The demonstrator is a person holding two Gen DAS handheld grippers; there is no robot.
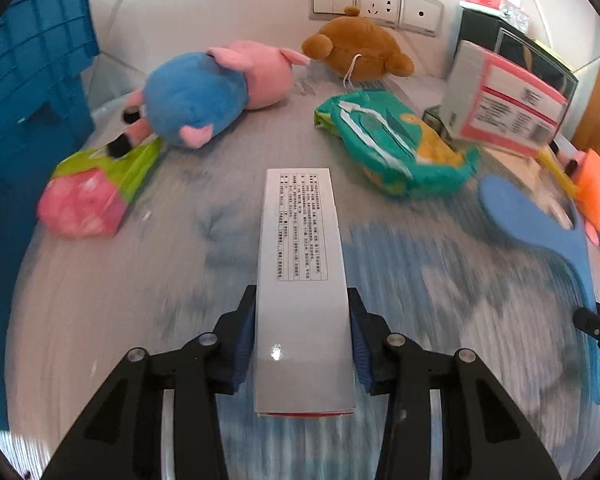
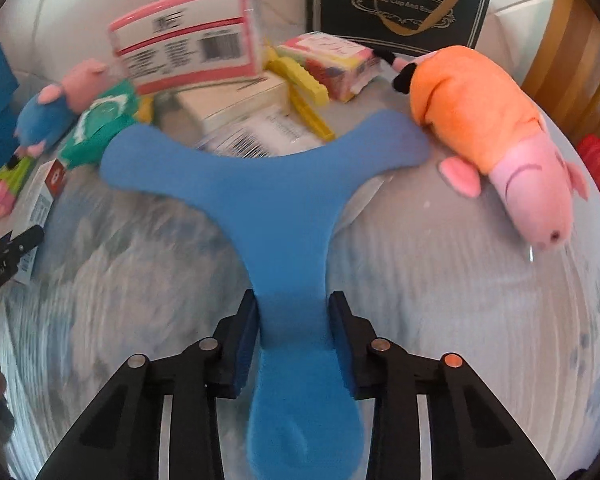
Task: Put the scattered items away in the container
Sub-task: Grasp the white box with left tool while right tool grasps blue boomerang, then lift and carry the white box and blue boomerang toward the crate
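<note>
**Two tools loaded, clutter ahead**

Both of my tools carry something. In the left wrist view, my left tool [image 1: 302,332] pinches a long white box [image 1: 300,264] between its blue pads, printed text facing up, the box reaching toward the centre of the frame. The blue crate [image 1: 28,92] stands at the left edge. Beside it, a pink and green packet [image 1: 92,192] lies at mid left, touching the foot of a blue-bodied pig plush [image 1: 204,92] in the upper middle. A brown bear plush [image 1: 360,48] sits behind, below the wall sockets [image 1: 376,6]. A green wipes pack [image 1: 396,140] lies right of centre.

In the right wrist view, my right tool [image 2: 294,340] is clamped on the stem of a blue three-armed foam piece [image 2: 268,184], whose arms spread across the middle of the frame. An orange-dressed pig plush [image 2: 496,136] lies at the right, just beside one arm. Behind the foam piece, a pink-bordered box [image 2: 188,36] tilts at upper left over cream boxes [image 2: 236,100], a yellow clip [image 2: 300,92] and a dark gift bag [image 2: 400,0].

The grey surface [image 2: 440,280] is streaked with motion blur.
</note>
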